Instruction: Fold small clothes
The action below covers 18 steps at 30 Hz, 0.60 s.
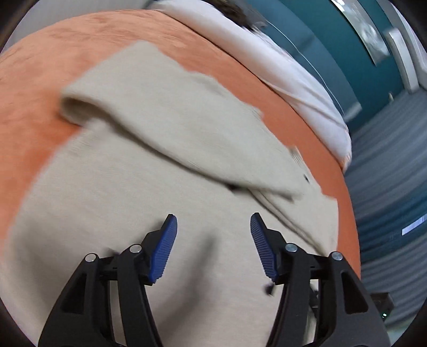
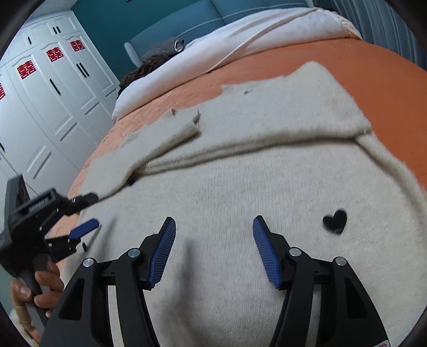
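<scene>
A beige knit sweater (image 1: 149, 165) lies flat on an orange bed cover (image 1: 34, 106), with one sleeve folded across its body. My left gripper (image 1: 213, 221) is open and empty just above the sweater's lower part. In the right wrist view the same sweater (image 2: 240, 170) fills the middle, with a small black heart patch (image 2: 335, 221) on it and a folded sleeve (image 2: 149, 144) at the left. My right gripper (image 2: 214, 223) is open and empty above the sweater. The left gripper (image 2: 82, 213) shows at the sweater's left edge, open, held by a hand.
A white duvet (image 2: 240, 42) lies bunched across the far end of the bed; it also shows in the left wrist view (image 1: 293, 80). White wardrobe doors (image 2: 48, 101) stand to the left. A teal headboard wall (image 2: 149, 18) is behind. The bed edge (image 1: 349, 208) drops off at the right.
</scene>
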Motion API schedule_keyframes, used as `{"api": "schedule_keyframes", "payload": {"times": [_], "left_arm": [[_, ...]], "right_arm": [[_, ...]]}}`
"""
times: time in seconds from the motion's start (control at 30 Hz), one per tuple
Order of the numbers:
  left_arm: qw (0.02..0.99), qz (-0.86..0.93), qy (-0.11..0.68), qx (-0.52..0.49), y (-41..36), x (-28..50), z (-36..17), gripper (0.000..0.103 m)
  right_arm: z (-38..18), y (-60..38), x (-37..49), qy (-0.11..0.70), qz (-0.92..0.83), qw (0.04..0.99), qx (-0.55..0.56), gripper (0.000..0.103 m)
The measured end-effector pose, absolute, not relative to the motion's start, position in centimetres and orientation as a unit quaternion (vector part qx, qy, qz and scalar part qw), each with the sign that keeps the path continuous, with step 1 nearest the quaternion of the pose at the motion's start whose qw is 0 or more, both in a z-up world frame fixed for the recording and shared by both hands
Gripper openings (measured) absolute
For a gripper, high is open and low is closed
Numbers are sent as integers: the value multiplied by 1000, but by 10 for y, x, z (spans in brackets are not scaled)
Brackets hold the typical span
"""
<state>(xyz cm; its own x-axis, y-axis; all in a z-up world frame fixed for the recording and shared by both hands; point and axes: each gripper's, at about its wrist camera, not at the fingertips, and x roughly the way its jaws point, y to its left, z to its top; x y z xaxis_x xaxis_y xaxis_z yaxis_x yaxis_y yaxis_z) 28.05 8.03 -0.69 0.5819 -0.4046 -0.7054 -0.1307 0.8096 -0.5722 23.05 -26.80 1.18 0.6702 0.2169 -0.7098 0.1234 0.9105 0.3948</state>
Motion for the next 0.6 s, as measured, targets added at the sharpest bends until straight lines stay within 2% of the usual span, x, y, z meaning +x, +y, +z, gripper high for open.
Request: {"api": "schedule_keyframes", "payload": {"times": [0.03,0.17,0.3,0.37,0.43,0.5,0.6], "left_arm": [[839,-62,446,-306,97,281,-8,61],[826,-15,435,-359,148,290,-11,61],[800,-8,416,-432,174,293,-22,61],[784,-10,410,-466,186,293,-27,61],[769,-4,407,-493,197,305,-31,61],[761,2,401,-510,200,313,-32,61],[746,14,393,-537,205,322,-33,59]], "right_arm": [[23,-267,239,394,26,896,205,62],[36,-265,300,419,40,879,224,62],[12,-260,362,467,26,839,276,62],[0,-256,376,471,20,824,315,62],[-2,-247,384,461,9,824,329,57],[-1,-236,393,462,1,829,314,34],[2,-229,402,468,-7,834,291,17]]}}
